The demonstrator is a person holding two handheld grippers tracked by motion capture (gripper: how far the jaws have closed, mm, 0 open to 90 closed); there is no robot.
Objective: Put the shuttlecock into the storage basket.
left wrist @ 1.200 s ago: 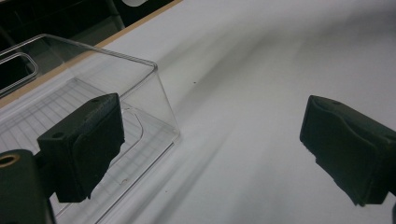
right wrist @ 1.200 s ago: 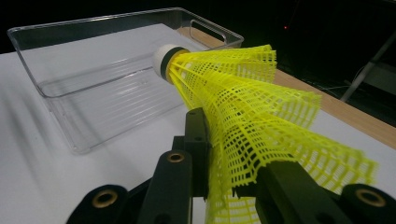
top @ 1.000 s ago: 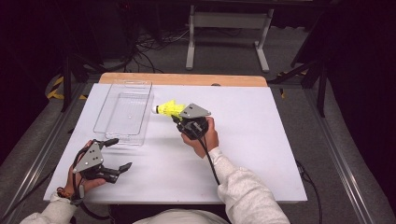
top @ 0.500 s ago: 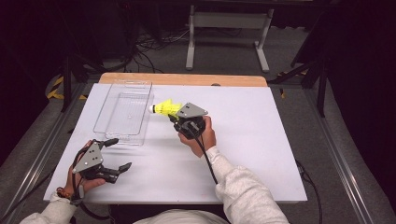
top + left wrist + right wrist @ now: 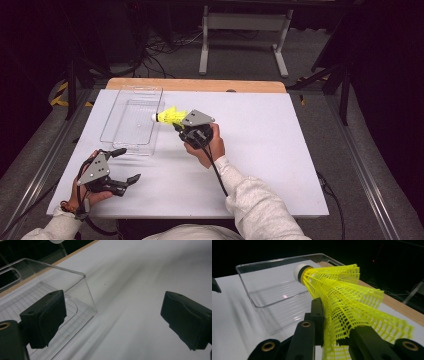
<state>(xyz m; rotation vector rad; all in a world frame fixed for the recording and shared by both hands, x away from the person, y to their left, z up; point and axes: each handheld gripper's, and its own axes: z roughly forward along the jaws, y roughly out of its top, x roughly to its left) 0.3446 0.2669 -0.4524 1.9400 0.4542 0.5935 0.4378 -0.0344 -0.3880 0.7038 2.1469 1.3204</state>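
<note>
A yellow mesh shuttlecock [image 5: 169, 117] [image 5: 339, 297] with a white cork tip is pinched by its skirt in my right gripper [image 5: 181, 123] [image 5: 333, 322]. It hangs above the table at the right rim of a clear plastic tray [image 5: 131, 121] [image 5: 274, 287], cork pointing over the tray. The tray holds nothing that I can see. My left gripper [image 5: 124, 165] [image 5: 112, 320] rests near the table's front left, open, with nothing between its black pads [image 5: 47, 315]. The tray's near corner [image 5: 82, 290] lies just beyond its left jaw.
The white tabletop [image 5: 280, 150] has a wooden strip [image 5: 200, 85] along its far edge. Metal rails run down both sides of the table. A metal stand [image 5: 240, 30] and cables sit on the dark floor behind.
My right gripper has carried the shuttlecock a little left and away, closer to the tray's rim. The left gripper has stayed put.
</note>
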